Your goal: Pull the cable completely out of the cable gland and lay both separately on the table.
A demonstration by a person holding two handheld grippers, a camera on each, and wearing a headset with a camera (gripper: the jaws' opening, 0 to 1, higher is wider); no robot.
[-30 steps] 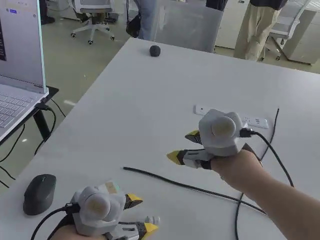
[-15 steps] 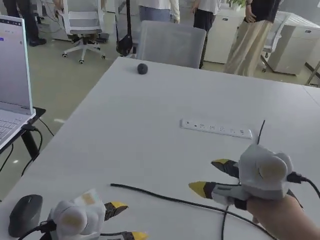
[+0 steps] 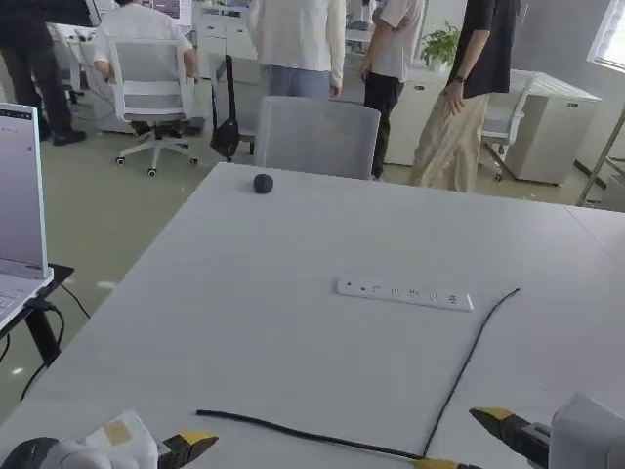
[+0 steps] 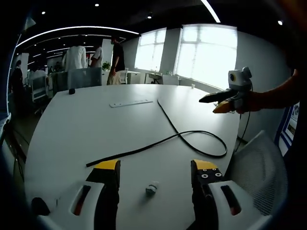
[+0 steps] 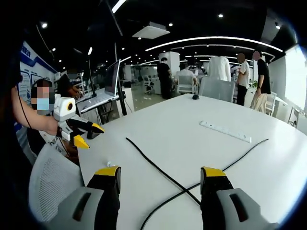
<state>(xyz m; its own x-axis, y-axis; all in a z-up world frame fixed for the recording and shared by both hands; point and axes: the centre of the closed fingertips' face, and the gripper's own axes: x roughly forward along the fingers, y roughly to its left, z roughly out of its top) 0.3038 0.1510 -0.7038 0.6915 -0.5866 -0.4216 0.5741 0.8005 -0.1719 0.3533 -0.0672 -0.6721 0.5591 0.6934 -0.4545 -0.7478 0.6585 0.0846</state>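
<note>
While the left hand-held gripper (image 4: 156,165) and the right hand-held gripper (image 5: 160,171) hang empty, cable (image 4: 168,139) and gland (image 4: 151,188) lie apart on the worktop (image 3: 293,293).
The black cable runs loose over the white surface and crosses itself in a loop near the right hand-held gripper; the small white gland sits alone, clear of the cable's near end, just ahead of the left hand-held gripper's gap; both pairs of jaws stand apart, touching nothing; beyond the cable lie a power strip (image 3: 404,293) and, farther off, a dark ball (image 3: 263,183).

Bottom edge crops left claw (image 3: 192,445), right claw (image 3: 461,440).
</note>
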